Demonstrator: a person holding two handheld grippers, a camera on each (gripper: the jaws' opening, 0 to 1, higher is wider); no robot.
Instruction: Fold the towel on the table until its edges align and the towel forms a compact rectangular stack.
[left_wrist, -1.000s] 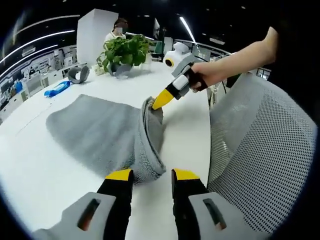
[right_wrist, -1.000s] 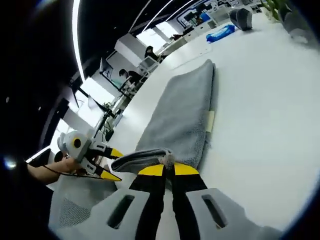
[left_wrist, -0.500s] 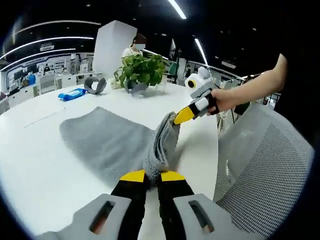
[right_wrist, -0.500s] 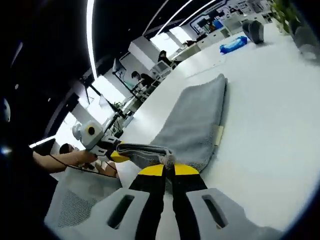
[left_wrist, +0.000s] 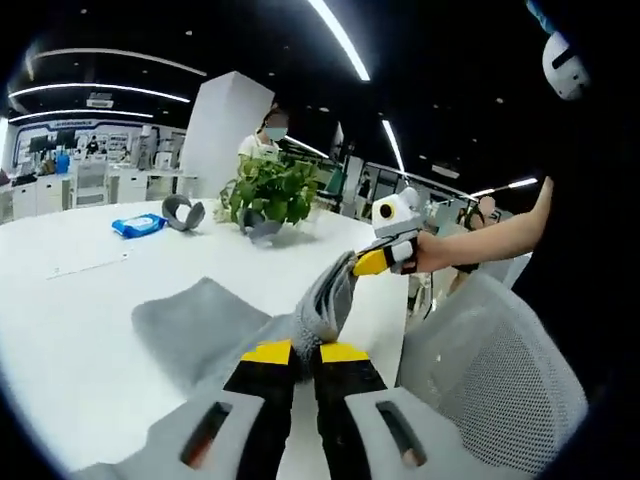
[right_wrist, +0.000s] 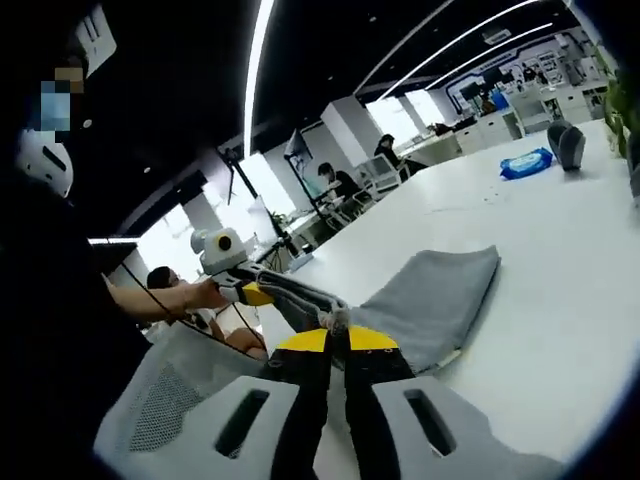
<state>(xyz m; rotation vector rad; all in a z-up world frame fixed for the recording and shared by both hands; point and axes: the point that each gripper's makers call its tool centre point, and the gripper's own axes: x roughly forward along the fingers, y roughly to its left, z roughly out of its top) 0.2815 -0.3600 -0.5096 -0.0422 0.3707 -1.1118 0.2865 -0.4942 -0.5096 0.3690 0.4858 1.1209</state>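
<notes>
Towel (left_wrist: 325, 300) corners are pinched by both closed jaws, left gripper (left_wrist: 305, 352) and right gripper (right_wrist: 335, 340), above the table (left_wrist: 70, 330).

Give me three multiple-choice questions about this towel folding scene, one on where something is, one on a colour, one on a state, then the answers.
1. Where is the potted plant?
A. on the white table, beyond the towel
B. on the mesh chair
C. on the floor

2. What colour is the towel?
A. blue
B. grey
C. white

3. How is the towel's near edge?
A. flat on the table
B. lifted, with the left tool and right tool shut on it
C. hanging off the table

Answers: 1 A, it stands on the tabletop behind the towel; 2 B, the cloth is grey; 3 B, both pairs of yellow tips pinch the raised edge.
</notes>
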